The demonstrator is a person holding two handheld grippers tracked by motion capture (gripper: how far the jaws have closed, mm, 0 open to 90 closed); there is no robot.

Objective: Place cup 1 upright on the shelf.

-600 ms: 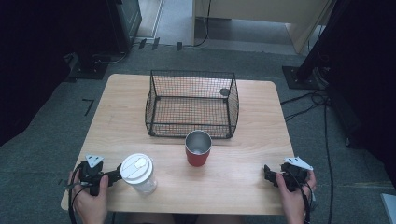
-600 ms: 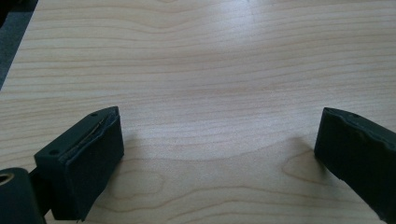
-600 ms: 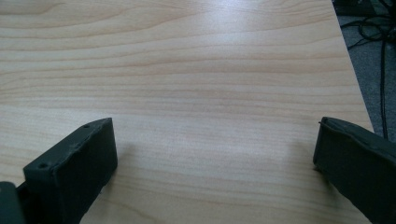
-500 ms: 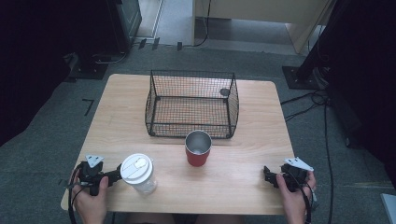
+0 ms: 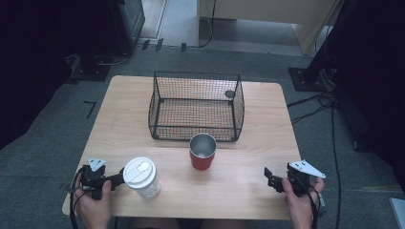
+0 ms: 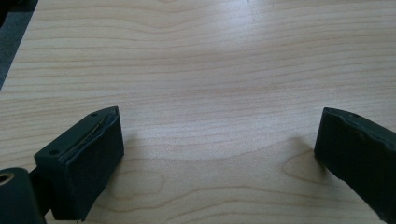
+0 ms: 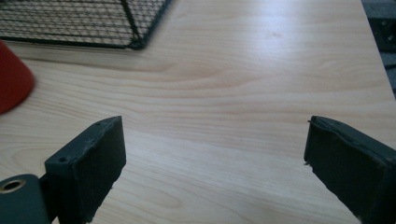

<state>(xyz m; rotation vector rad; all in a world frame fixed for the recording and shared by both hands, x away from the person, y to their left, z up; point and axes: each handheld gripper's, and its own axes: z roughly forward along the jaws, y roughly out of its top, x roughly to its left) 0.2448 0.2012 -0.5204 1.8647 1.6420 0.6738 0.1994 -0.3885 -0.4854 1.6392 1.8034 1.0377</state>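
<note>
High view is showing the released left gripper [image 5: 116,180] sitting just beside the lidded plastic cup [image 5: 141,178]; the right gripper [image 5: 271,178] is released too. A careless push is risking tipping it.

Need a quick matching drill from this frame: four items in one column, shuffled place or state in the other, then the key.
Column one:
1. wire basket
2. red cup
3. lidded clear cup
4. right gripper

Column two:
A. near left of the table, just beside the left gripper
B. near right edge, jaws open on nothing
C. far middle of the table, empty as far as the high view shows
D. upright, open top, just in front of the basket

Pairs: 1-C, 2-D, 3-A, 4-B
</note>
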